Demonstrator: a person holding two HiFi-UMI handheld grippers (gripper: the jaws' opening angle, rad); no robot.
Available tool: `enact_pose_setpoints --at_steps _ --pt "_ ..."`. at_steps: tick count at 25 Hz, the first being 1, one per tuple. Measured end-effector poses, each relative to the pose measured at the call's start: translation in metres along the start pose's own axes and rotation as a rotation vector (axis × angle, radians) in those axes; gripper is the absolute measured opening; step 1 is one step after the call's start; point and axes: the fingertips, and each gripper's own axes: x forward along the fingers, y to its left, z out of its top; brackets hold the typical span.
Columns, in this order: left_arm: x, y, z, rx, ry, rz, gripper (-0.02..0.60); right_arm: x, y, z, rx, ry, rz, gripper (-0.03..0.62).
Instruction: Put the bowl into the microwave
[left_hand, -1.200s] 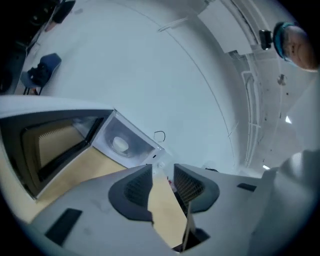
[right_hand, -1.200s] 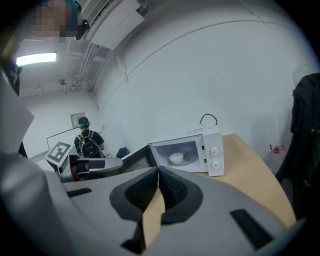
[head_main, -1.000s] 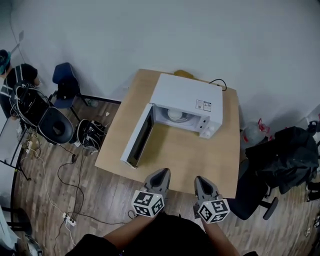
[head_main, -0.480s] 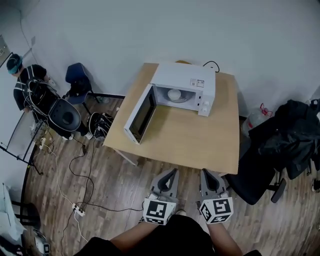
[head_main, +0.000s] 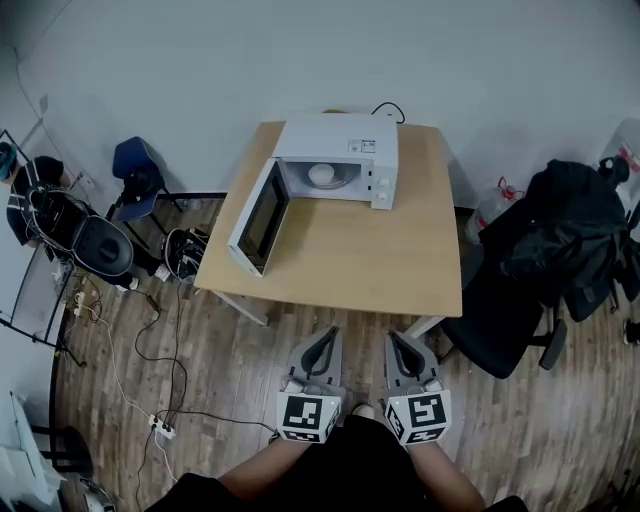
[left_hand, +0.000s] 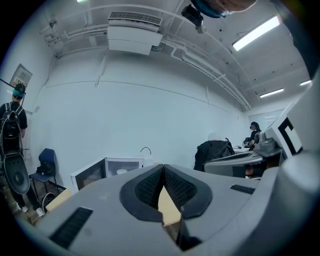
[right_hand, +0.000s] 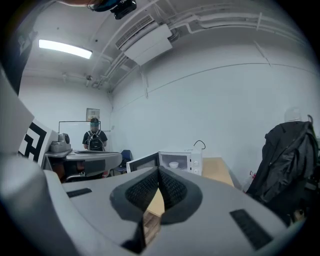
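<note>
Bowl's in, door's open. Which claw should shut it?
Left, likely: the door stands open at the left of the microwave, nearer the left claw. The right claw is likewise shut and empty.

A white microwave (head_main: 340, 150) sits at the far end of a wooden table (head_main: 350, 260). Its door (head_main: 255, 215) is swung wide open to the left, and a white bowl (head_main: 321, 174) sits inside. Over the wood floor (head_main: 230, 360), just past the table's near edge, are two grippers side by side — the left gripper (head_main: 326, 338) and the right gripper (head_main: 396, 340). Both have jaws closed, with nothing in them. A black chair (head_main: 500, 330) with a dark coat (head_main: 560, 230) stands on the right.
</note>
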Motion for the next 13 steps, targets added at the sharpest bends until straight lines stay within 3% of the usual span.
enact_pose_setpoints --at_steps 6,13 --pt "-0.003 -0.006 0.004 -0.007 -0.016 -0.052 0.012 0.003 0.007 0.006 -0.020 0.002 -0.032 0.060" --pt "-0.010 0.028 0.008 0.023 -0.040 -0.091 0.012 0.033 0.045 0.007 -0.040 0.023 -0.039 0.060"
